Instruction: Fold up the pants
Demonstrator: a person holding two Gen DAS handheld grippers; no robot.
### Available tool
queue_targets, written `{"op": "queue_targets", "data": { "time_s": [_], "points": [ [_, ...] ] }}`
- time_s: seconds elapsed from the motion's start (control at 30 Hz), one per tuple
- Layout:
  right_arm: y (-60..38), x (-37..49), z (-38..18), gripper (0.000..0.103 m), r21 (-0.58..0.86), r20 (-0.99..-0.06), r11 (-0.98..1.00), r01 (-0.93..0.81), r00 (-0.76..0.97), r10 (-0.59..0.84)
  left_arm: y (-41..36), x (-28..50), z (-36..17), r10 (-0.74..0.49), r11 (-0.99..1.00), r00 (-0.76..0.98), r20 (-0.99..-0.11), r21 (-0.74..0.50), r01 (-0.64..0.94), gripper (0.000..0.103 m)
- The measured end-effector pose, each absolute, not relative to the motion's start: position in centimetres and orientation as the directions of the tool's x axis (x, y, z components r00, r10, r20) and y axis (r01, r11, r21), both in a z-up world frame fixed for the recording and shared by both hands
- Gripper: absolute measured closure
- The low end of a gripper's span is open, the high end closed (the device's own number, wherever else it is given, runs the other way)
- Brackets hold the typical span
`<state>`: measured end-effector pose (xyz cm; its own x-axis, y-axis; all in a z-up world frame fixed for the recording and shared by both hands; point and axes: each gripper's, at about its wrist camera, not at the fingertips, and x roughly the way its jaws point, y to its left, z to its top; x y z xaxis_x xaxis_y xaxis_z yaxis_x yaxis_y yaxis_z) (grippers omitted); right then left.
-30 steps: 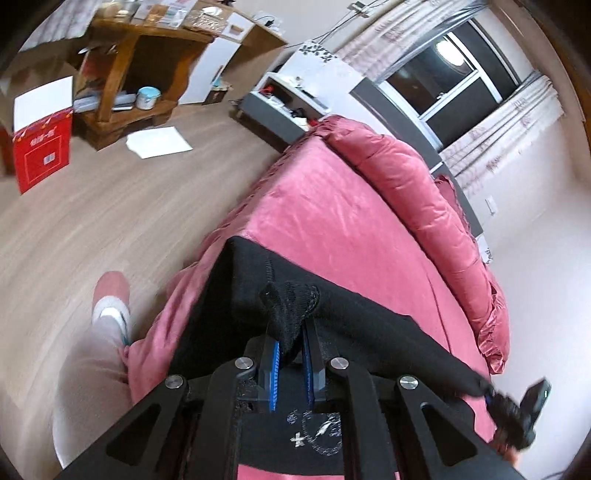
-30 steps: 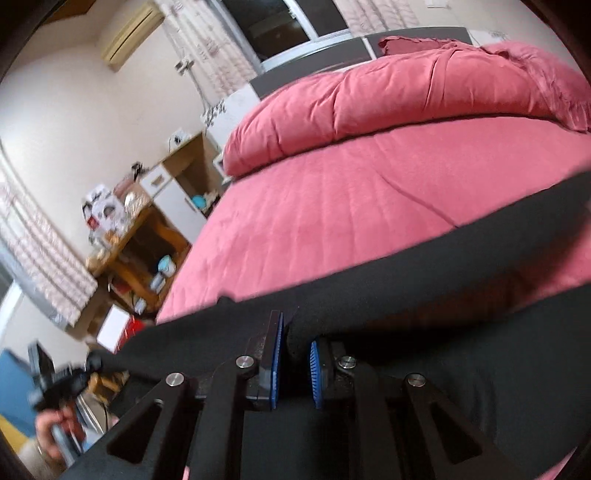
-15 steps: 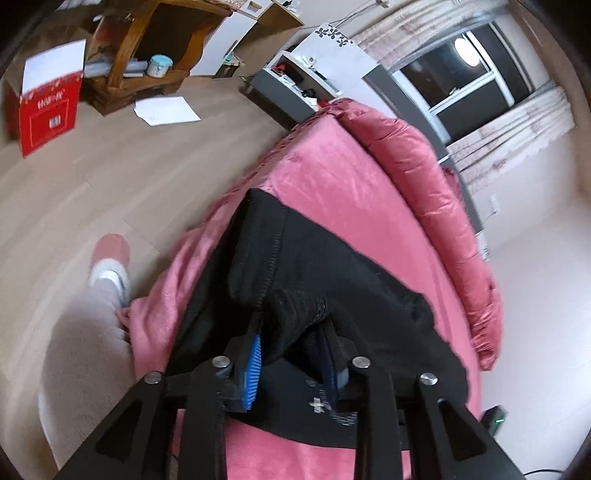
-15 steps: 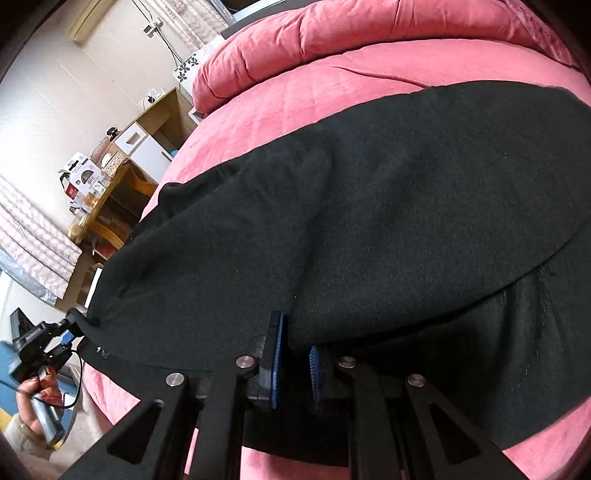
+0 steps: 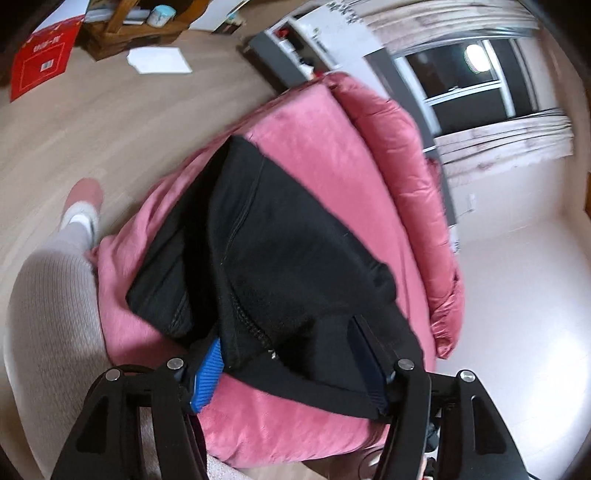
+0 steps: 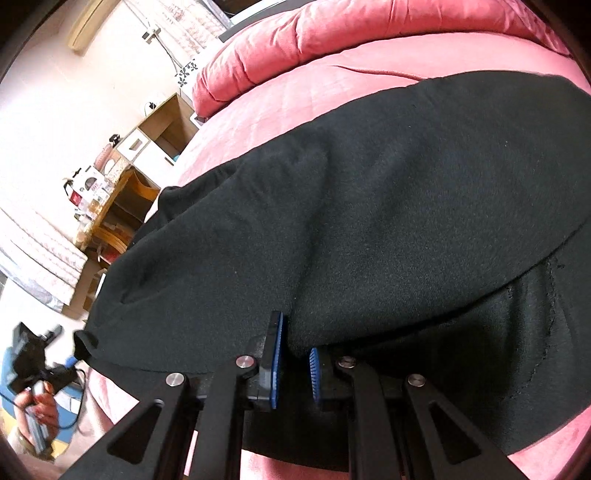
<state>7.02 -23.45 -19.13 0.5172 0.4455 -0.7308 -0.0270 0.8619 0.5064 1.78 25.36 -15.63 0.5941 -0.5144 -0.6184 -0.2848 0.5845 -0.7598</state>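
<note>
Black pants lie folded over on the pink bed. In the left wrist view my left gripper straddles the near edge of the pants. Its jaws are opening, and the cloth lies loose between the blue pads. From the right wrist camera the pants spread wide across the bed. My right gripper is shut on a fold of the top layer at its near edge. Far left in that view, a hand holds the left gripper at the pants' corner.
A rolled pink duvet lines the bed's far side below a window. A person's grey-clad leg and pink slipper stand beside the bed. A wooden shelf, red box and white paper are on the wood floor.
The left gripper was shut on the pants' edge and has opened wide, letting the cloth drop onto the bed. The right gripper came down with its fold, so the top layer now lies flat.
</note>
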Motion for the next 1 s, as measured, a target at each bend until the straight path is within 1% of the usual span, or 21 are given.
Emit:
{"op": "queue_targets", "data": {
  "time_s": [0.07,0.13,0.17,0.2,0.23,0.27,0.37,0.4,0.43,0.57,0.6,0.67,0.7,0.77,0.87,0.93,1.0],
  "points": [
    [-24.3,7.0,-19.2,0.09,0.54,-0.717,0.841,-0.01,0.517,0.467,25.1,1.9,-15.7,-0.512,0.58,0.592,-0.622,-0.759,-0.296,0.039],
    [-25.2,7.1,-19.2,0.089,0.57,-0.702,0.822,0.012,0.527,0.479,25.3,2.0,-15.5,-0.517,0.561,0.602,-0.608,-0.772,-0.298,0.039],
    [-25.5,7.2,-19.3,0.089,0.58,-0.697,0.814,0.02,0.53,0.484,25.5,2.0,-15.6,-0.514,0.553,0.61,-0.603,-0.777,-0.301,0.044],
    [-25.8,7.3,-19.4,0.089,0.59,-0.692,0.807,0.028,0.532,0.488,25.8,2.0,-15.7,-0.501,0.549,0.621,-0.602,-0.776,-0.31,0.063],
    [-26.0,7.4,-19.4,0.089,0.595,-0.691,0.803,0.034,0.532,0.489,26.1,2.1,-15.8,-0.476,0.56,0.623,-0.621,-0.76,-0.329,0.077],
    [-26.0,7.5,-19.5,0.089,0.593,-0.693,0.805,0.035,0.531,0.487,26.2,2.2,-15.9,-0.465,0.573,0.615,-0.637,-0.746,-0.34,0.088],
    [-25.6,7.8,-18.8,0.09,0.538,-0.717,0.843,0.007,0.529,0.453,25.8,3.0,-15.8,-0.452,0.617,0.589,-0.67,-0.712,-0.336,0.092],
    [-25.4,7.8,-18.3,0.092,0.518,-0.721,0.856,-0.007,0.535,0.44,25.7,3.2,-15.4,-0.436,0.644,0.587,-0.682,-0.692,-0.325,0.093],
    [-25.3,7.7,-17.3,0.093,0.499,-0.715,0.866,-0.03,0.55,0.431,25.8,3.4,-14.3,-0.408,0.674,0.601,-0.687,-0.671,-0.309,0.093],
    [-25.2,6.5,-13.4,0.094,0.469,-0.669,0.874,-0.124,0.597,0.444,28.0,3.0,-10.9,-0.386,0.668,0.669,-0.635,-0.693,-0.272,0.096],
    [-25.2,6.1,-12.7,0.094,0.465,-0.663,0.874,-0.142,0.598,0.45,28.7,2.6,-10.2,-0.365,0.674,0.684,-0.632,-0.686,-0.275,0.099],
    [-25.5,5.2,-11.9,0.094,0.49,-0.651,0.855,-0.168,0.582,0.488,29.8,2.0,-9.8,-0.345,0.687,0.685,-0.642,-0.67,-0.281,0.099],
    [-25.5,4.9,-11.9,0.094,0.495,-0.655,0.851,-0.174,0.569,0.497,30.2,1.9,-10.2,-0.349,0.699,0.67,-0.655,-0.659,-0.279,0.099],
    [-25.2,4.3,-12.8,0.094,0.466,-0.691,0.867,-0.177,0.539,0.481,30.1,1.6,-11.2,-0.339,0.723,0.643,-0.687,-0.628,-0.29,0.099],
    [-25.0,4.3,-15.4,0.094,0.435,-0.759,0.889,-0.141,0.475,0.446,29.1,1.7,-14.8,-0.341,0.763,0.536,-0.772,-0.56,-0.321,0.099],
    [-25.3,5.0,-16.7,0.094,0.446,-0.783,0.888,-0.111,0.432,0.447,28.7,1.4,-16.1,-0.336,0.784,0.491,-0.804,-0.528,-0.327,0.099],
    [-25.5,5.2,-17.2,0.094,0.451,-0.788,0.887,-0.102,0.42,0.45,28.5,1.4,-16.3,-0.323,0.805,0.482,-0.814,-0.505,-0.312,0.099]
  ]
}}
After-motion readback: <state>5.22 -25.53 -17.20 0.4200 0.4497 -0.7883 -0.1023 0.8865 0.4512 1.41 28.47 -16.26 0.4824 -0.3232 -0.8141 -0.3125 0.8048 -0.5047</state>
